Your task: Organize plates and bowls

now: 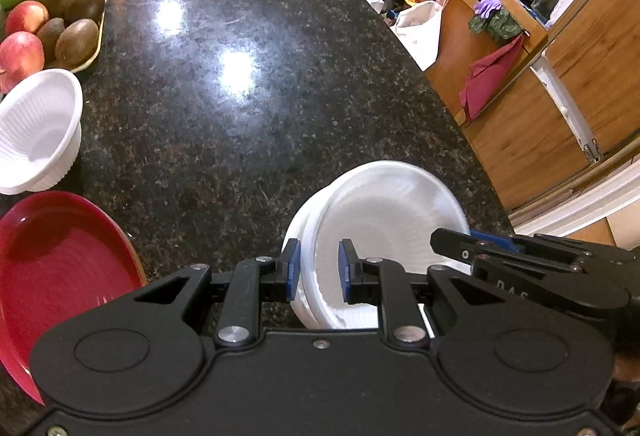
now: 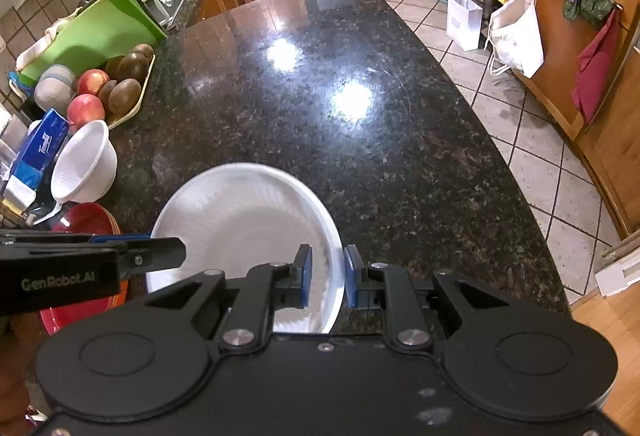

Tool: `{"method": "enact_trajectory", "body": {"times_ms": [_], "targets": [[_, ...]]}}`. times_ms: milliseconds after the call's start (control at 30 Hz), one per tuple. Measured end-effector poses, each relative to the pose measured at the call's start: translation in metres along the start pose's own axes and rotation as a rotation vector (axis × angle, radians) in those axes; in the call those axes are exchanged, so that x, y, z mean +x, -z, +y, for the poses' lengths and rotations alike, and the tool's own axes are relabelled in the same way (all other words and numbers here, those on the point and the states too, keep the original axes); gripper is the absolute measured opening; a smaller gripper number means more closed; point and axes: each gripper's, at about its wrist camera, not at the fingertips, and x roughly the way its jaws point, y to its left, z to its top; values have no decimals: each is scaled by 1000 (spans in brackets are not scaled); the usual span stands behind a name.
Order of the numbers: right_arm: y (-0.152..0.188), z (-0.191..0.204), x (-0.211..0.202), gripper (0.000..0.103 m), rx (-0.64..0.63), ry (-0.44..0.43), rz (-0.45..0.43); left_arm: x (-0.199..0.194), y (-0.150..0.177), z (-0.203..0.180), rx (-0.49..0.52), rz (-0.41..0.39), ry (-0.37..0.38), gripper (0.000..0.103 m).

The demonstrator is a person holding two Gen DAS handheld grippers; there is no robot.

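Two nested white ribbed bowls (image 1: 384, 203) sit low over the black granite counter (image 1: 240, 75). My left gripper (image 1: 319, 270) is shut on their near left rims, one blue pad outside and one inside. In the right wrist view the same bowls (image 2: 240, 211) fill the centre. My right gripper (image 2: 328, 272) straddles their right rim, and its pads stand slightly apart from the wall, so it is open. One right finger (image 1: 452, 242) reaches over the bowl's right edge. A red plate (image 1: 52, 268) lies at the left, with another white bowl (image 1: 36, 131) tilted behind it.
A tray of apples and kiwis (image 2: 116, 83) sits at the counter's left edge, next to a blue tissue pack (image 2: 38, 151) and a green cutting board (image 2: 96, 31). The counter drops off to a tiled floor (image 2: 540, 139) on the right, where bags stand by wooden cabinets.
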Motion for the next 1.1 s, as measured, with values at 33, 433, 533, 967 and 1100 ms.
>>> {"method": "enact_trajectory", "body": {"times_ms": [33, 433, 533, 967, 1100], "targets": [[-1, 0, 0, 20, 1, -1, 1, 0, 0, 0, 2, 4, -3, 26], [-6, -9, -6, 20, 16, 3, -26, -10, 2, 0, 11, -8, -19, 26], [-8, -7, -7, 20, 16, -3, -34, -11, 4, 2, 22, -2, -20, 26], [-15, 19, -19, 25, -54, -72, -75, -36, 10, 30, -30, -109, -112, 26], [-20, 40, -24, 26, -108, -110, -99, -49, 10, 51, -66, -161, -168, 27]]}}
